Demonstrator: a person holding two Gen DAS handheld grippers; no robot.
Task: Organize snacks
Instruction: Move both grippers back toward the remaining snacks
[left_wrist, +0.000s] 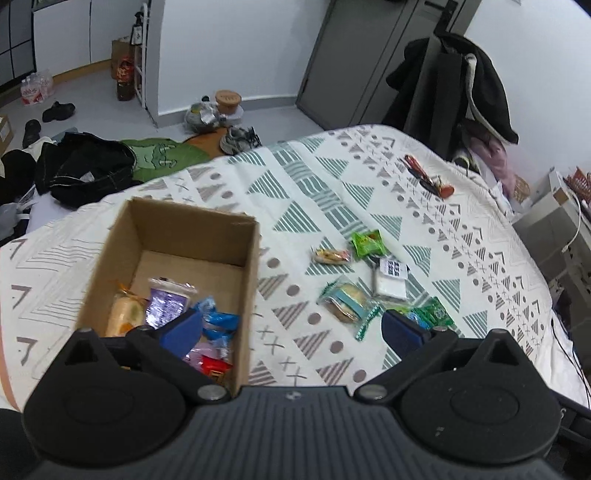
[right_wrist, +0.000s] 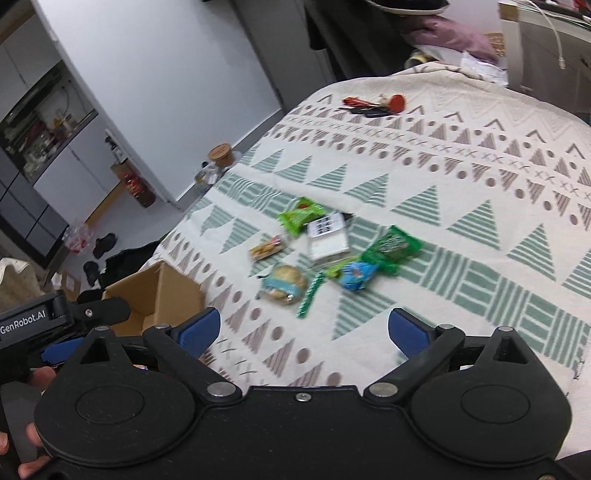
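A cardboard box (left_wrist: 110, 266) stands open on the patterned bedspread (left_wrist: 314, 192), holding several wrapped snacks such as a purple packet (left_wrist: 166, 302). My left gripper (left_wrist: 291, 328) hangs open above the box's right wall, empty. To its right lie loose snacks: a round biscuit pack (left_wrist: 345, 301), a green packet (left_wrist: 367, 242), a white packet (left_wrist: 389, 278). In the right wrist view my right gripper (right_wrist: 304, 328) is open and empty, just short of the biscuit pack (right_wrist: 286, 284), a blue packet (right_wrist: 354, 275) and green packets (right_wrist: 393, 247). The box (right_wrist: 162, 291) sits at left.
Keys with a red tag (left_wrist: 428, 177) lie far back on the bed. Clothes (left_wrist: 85, 166) and shoes (left_wrist: 238, 140) litter the floor beyond the bed's edge. A coat-draped chair (left_wrist: 461, 88) stands at the right. A hand (right_wrist: 26, 446) holds the left gripper's grip.
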